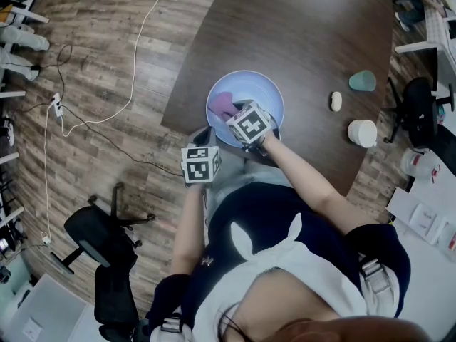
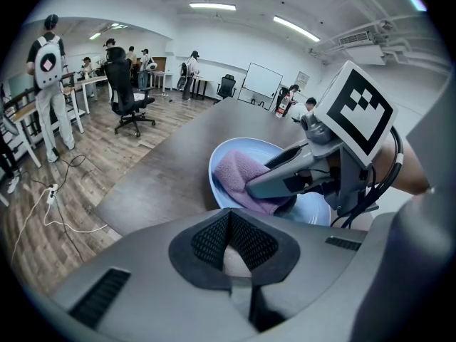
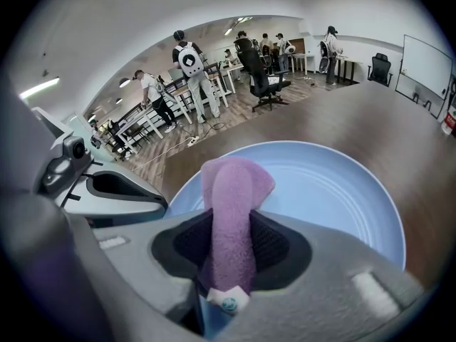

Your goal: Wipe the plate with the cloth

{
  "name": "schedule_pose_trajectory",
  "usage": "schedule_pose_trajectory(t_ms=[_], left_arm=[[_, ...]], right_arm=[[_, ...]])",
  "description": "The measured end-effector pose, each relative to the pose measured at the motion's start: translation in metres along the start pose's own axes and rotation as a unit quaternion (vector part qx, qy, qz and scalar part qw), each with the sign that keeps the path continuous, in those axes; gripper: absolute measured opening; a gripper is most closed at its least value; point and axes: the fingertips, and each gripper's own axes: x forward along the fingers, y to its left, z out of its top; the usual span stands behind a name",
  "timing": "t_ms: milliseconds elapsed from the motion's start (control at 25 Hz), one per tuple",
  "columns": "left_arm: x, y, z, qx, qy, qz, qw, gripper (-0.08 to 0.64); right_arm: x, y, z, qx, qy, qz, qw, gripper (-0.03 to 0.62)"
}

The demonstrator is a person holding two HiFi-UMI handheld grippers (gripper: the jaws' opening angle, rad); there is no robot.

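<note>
Right gripper (image 3: 229, 255) clamped tight on purple cloth (image 3: 234, 191) - folded strip pokes out past jaws, lying on near-left part of plate (image 3: 335, 191). Left gripper (image 2: 232, 251) sits at plate's near rim, jaws almost together with pale sliver pinched between. Looks like the rim itself, so plate probably held steady.

Tips for the wipe: press cloth down flat, no bare gripper tips on plate. Sweep from plate's near-left across centre to far rim in overlapping arcs. Rim hold needs to be firm - otherwise plate likely skates on table (image 1: 306, 34).
</note>
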Motion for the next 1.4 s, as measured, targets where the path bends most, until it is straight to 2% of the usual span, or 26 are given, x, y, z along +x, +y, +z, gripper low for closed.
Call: schedule_pose_trajectory(t_ms=[240, 1040, 1400], left_arm=[[0.002, 0.001, 0.001, 0.000, 0.001, 0.001, 1.0000, 0.004], [0.001, 0.001, -0.002, 0.001, 0.003, 0.005, 1.0000, 0.004], [0.005, 0.001, -0.004, 0.001, 0.009, 0.003, 1.0000, 0.004]], right_arm=[[0.003, 0.005, -0.001, -0.003, 0.001, 0.005, 1.000, 0.137], [0.002, 0.034, -0.010, 0.019, 0.006, 0.075, 0.997, 0.137], [0.001, 0.036, -0.017, 0.000, 0.014, 0.073, 0.997, 0.137]])
